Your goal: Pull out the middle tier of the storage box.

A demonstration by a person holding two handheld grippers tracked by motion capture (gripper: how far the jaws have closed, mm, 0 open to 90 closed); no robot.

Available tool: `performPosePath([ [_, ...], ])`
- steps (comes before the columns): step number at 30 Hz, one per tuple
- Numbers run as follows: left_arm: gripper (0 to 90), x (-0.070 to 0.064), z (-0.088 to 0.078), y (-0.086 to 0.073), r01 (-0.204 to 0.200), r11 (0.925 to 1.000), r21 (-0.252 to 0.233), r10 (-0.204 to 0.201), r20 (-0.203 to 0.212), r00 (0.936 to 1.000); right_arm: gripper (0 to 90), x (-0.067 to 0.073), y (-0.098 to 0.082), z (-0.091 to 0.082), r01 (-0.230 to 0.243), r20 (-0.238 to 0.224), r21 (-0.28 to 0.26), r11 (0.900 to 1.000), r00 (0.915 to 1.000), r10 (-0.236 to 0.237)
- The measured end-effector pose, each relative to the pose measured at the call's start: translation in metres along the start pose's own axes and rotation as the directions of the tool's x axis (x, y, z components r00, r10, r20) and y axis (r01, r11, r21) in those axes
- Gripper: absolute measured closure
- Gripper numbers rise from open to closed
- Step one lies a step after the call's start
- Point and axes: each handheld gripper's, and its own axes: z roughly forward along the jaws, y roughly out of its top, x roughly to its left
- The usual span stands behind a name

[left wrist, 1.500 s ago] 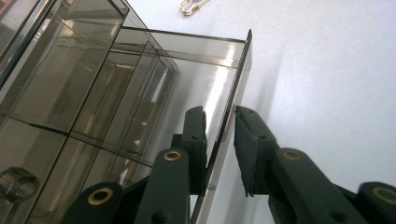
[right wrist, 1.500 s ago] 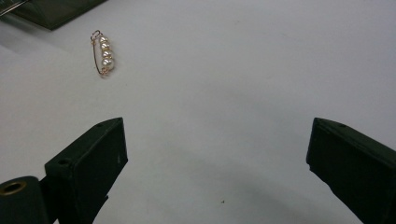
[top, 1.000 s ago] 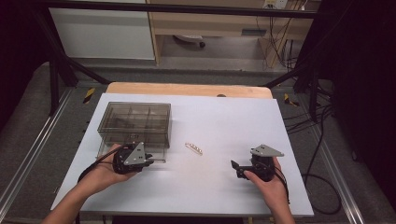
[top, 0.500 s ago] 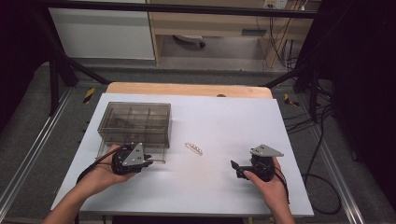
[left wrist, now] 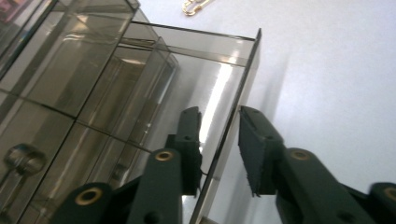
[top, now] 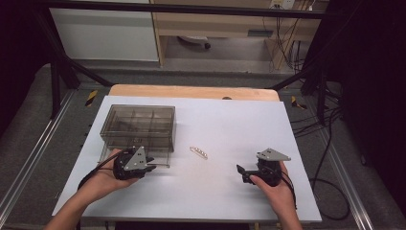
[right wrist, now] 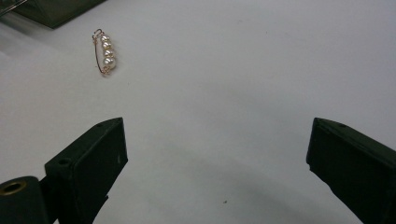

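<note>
Drawer (left wrist: 233, 93) pulled out; one box (top: 139, 125); one brooch (top: 198, 152).

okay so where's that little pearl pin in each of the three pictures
High view: the pearl pin lies mid-table, right of the smoky clear box.
Left gripper view: top edge, just beyond the box's pulled-out drawer.
Right gripper view: upper left, on the white table.
Shared landmark: the box.

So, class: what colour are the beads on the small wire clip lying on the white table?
Pearly white beads on gold wire, clearest in the right gripper view.
</note>
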Motion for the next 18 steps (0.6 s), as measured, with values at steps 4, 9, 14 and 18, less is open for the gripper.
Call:
performPosePath([
  [4, 63.2, 0.0, -0.003, -0.001, 0.028, 0.9993, -0.025, -0.029, -0.011, 0.9995, 5.6, 0.0, 0.0, 0.0, 0.0, 0.0, 0.0, 1.0, 1.0, 0.0],
  [9, 56.9, 0.0, -0.007, 0.001, 0.067, 0.9957, -0.064, -0.068, -0.024, 0.9974, 5.6, 0.0, 0.0, 0.0, -0.001, 0.0, 0.0, 1.0, 1.0, 0.001],
  [14, 44.6, -0.004, -0.012, 0.001, 0.123, 0.9845, -0.125, -0.132, -0.063, 0.9893, 5.6, 0.0, 0.0, 0.0, 0.002, 0.001, 0.001, 1.0, 1.0, -0.002],
  [18, 36.2, -0.01, -0.015, 0.003, 0.158, 0.9757, -0.152, -0.174, -0.102, 0.9794, 5.6, 0.001, 0.0, 0.0, 0.003, 0.0, 0.001, 1.0, 1.0, -0.003],
])
